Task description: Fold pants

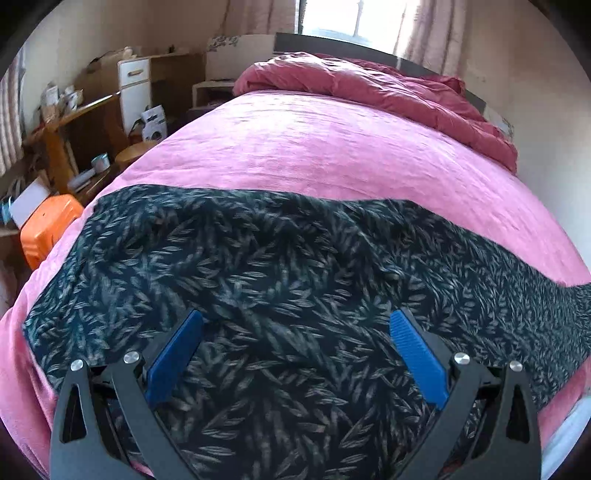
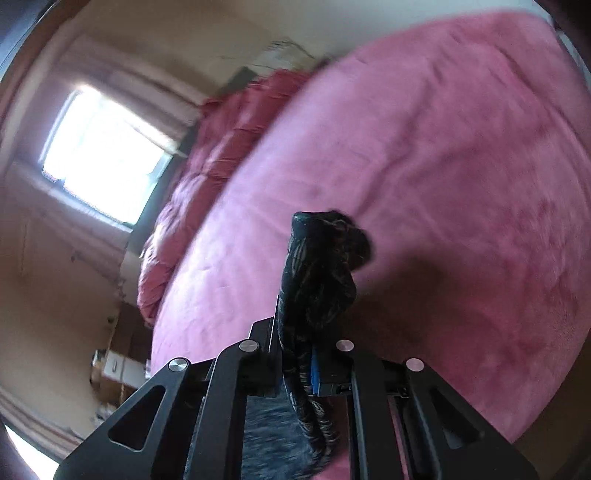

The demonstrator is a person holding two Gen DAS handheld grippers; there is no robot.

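Left wrist view is showing your left tongs (image 1: 295, 325) standing spread wide, blue pads (image 1: 173, 360) well apart, hovering over the pants (image 1: 258, 266) and gripping nothing. You are looking at dark pants printed with pale leaf shapes, lying flat across the near part of the bed, on the pink bedspread (image 1: 314, 140), and running from the near left edge away to the right side of the picture. A crumpled red quilt (image 1: 388, 85) is lying at the far end of the bed, below a bright window (image 1: 343, 18) with pale curtains. Beside the bed on the left, an orange plastic stool (image 1: 46, 225) is standing next to a cluttered wooden table (image 1: 70, 118), with a white cabinet (image 1: 135, 88) and cardboard boxes behind it. A white package (image 1: 153, 123) with dark print is leaning near the table, but you cannot read any writing on it; no label or brand in either view is legible.

Right wrist view is blurred and tilted. Your right tongs (image 2: 295, 350) are clenched on a bunched fold of the pants (image 2: 317, 266), with the dark cloth sticking up past the tips and more of it hanging down beneath. That bunch is sitting above the pink bedspread (image 2: 443, 166), casting a shadow on it. The red quilt (image 2: 229, 129) and the window (image 2: 103, 144) are appearing at the left.
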